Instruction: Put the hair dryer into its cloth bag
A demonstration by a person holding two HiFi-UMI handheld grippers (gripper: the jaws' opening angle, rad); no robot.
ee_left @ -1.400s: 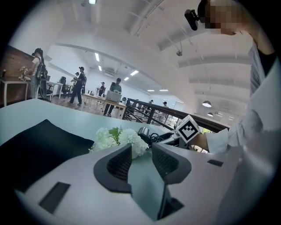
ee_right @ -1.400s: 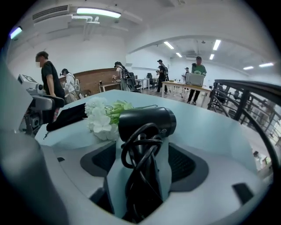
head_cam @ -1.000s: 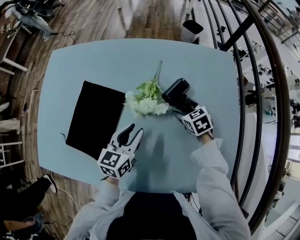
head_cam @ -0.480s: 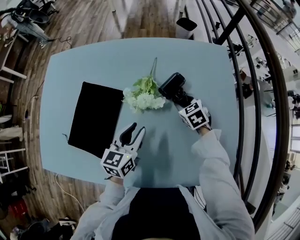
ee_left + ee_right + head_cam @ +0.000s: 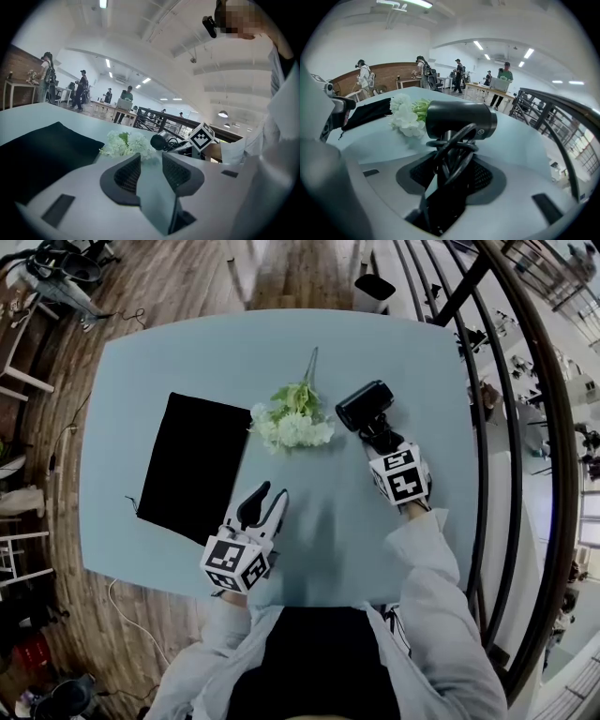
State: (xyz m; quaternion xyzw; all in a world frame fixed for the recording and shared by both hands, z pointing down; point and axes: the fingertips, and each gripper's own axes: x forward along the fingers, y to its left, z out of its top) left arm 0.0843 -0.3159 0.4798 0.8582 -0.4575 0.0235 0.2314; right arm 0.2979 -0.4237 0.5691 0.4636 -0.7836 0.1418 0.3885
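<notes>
Wood floor (image 5: 187, 277), black railing (image 5: 534, 110), white ceiling (image 5: 454, 21), strip lights (image 5: 405, 3).

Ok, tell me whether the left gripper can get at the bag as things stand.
Probably yes. The left gripper hovers just right of the bag, its fingers apart and empty, with only bare table between them. The flowers lie farther back, out of the way.

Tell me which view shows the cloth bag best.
Head view: the whole cloth bag lies flat left of the flowers. The left gripper view sees it low and foreshortened; the right gripper view, just a dark strip.
</notes>
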